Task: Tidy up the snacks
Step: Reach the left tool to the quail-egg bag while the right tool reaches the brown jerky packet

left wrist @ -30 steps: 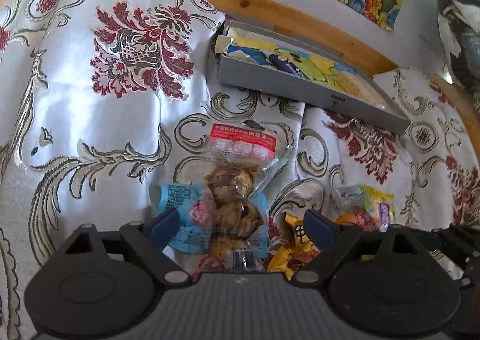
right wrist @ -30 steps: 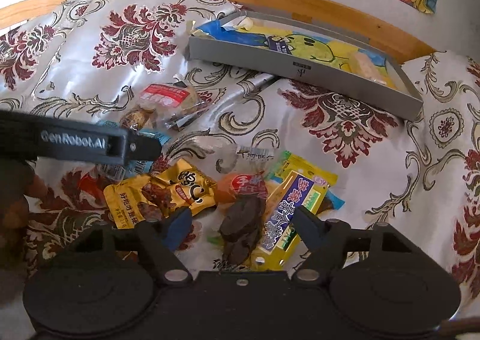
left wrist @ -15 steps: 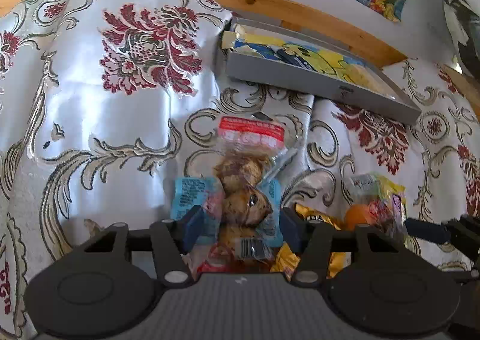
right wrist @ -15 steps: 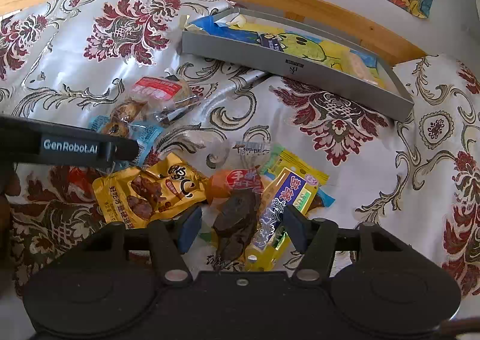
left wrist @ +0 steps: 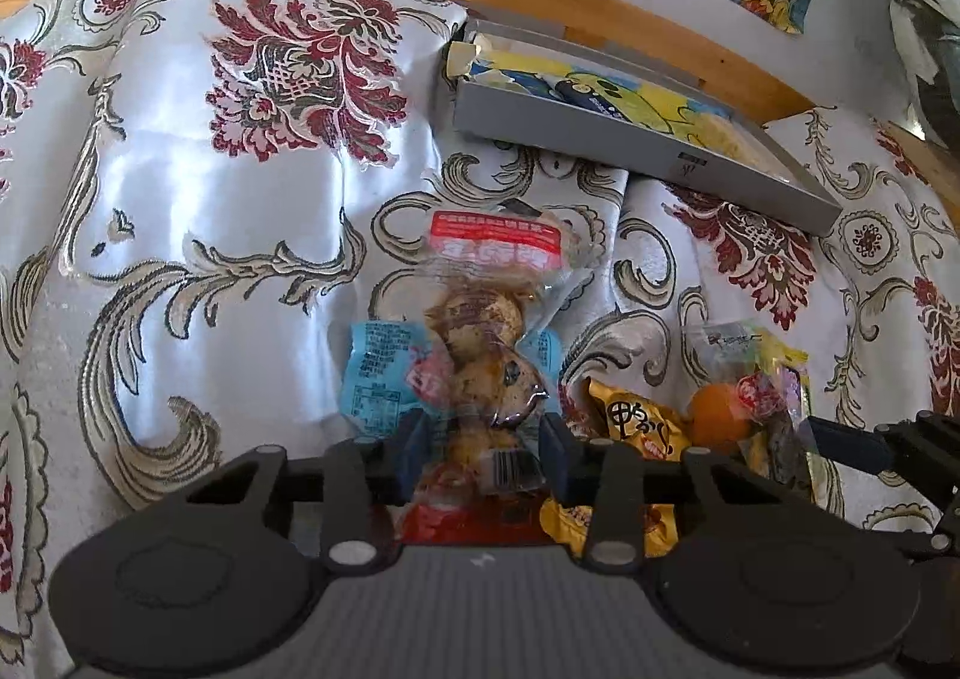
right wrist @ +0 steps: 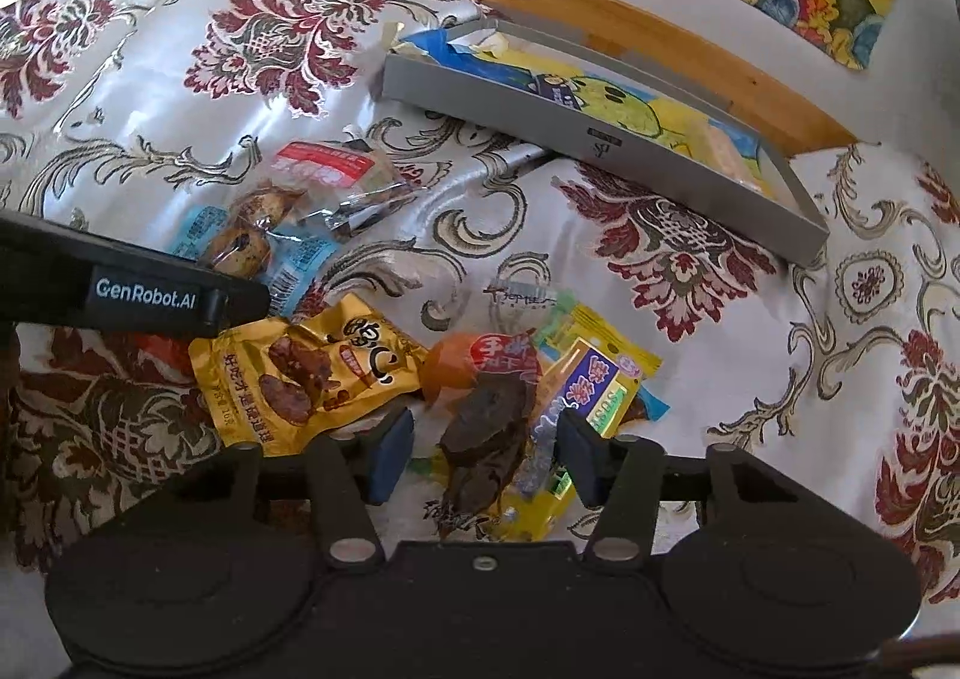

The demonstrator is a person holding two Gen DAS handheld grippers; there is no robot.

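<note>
Crinkly clear egg packet (left wrist: 480, 355), lumpy.

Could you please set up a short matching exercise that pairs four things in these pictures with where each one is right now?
Things:
1. clear pack of brown eggs
2. dark meat pack
3. grey box
4. golden pouch

Places:
A. at the far side of the cloth, by the wooden rail
B. between the left gripper's fingers
C. between the right gripper's fingers
D. flat on the cloth, left of the dark meat pack

Pairs: 1-B, 2-C, 3-A, 4-D
</note>
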